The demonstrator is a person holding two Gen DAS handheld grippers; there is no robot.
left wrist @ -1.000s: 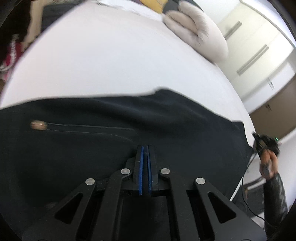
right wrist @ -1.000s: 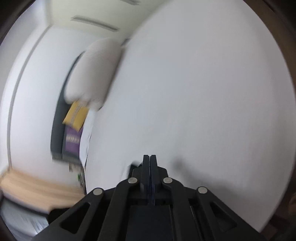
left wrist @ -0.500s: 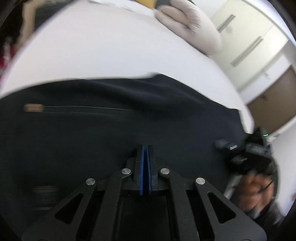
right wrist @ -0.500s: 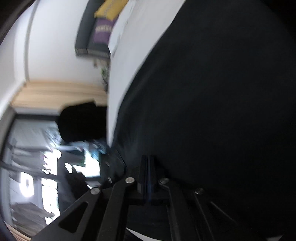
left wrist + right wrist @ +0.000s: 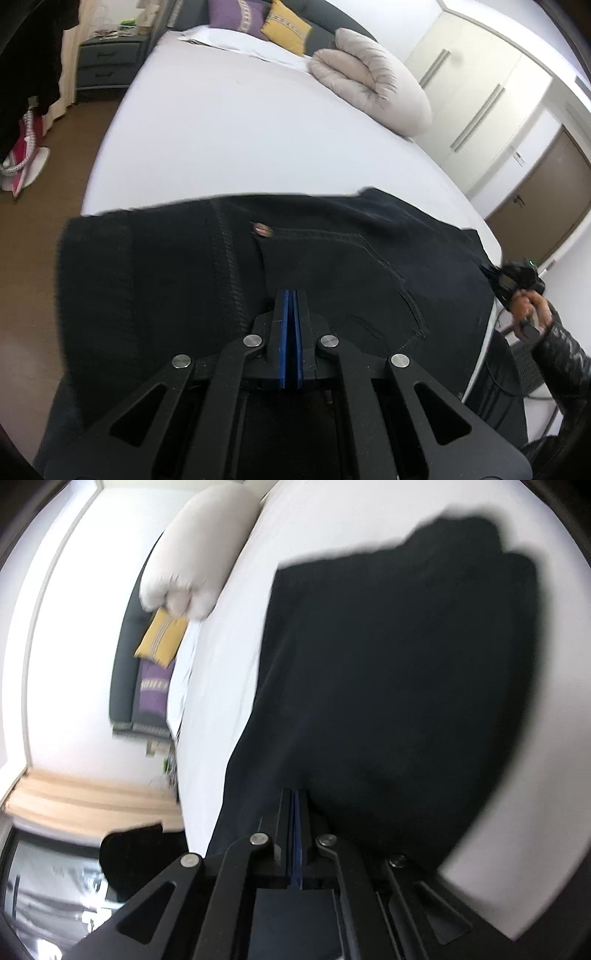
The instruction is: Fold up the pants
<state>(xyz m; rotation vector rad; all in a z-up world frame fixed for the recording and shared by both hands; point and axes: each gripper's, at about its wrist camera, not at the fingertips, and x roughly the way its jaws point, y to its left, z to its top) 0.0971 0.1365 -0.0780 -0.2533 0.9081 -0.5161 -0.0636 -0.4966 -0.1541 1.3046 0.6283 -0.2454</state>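
Left wrist view: the pants (image 5: 332,258) are pinched by closed left gripper (image 5: 290,295) and right gripper (image 5: 297,797); both edges should be lowered evenly onto the bed (image 5: 240,129).

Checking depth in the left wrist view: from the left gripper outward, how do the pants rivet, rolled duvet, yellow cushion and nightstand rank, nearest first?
From the left gripper:
1. Rivet, just ahead on the pants, slightly left.
2. Duvet, rolled, far right on the bed.
3. Yellow cushion at the headboard and nightstand off the bed's left: both farthest, too close to call.
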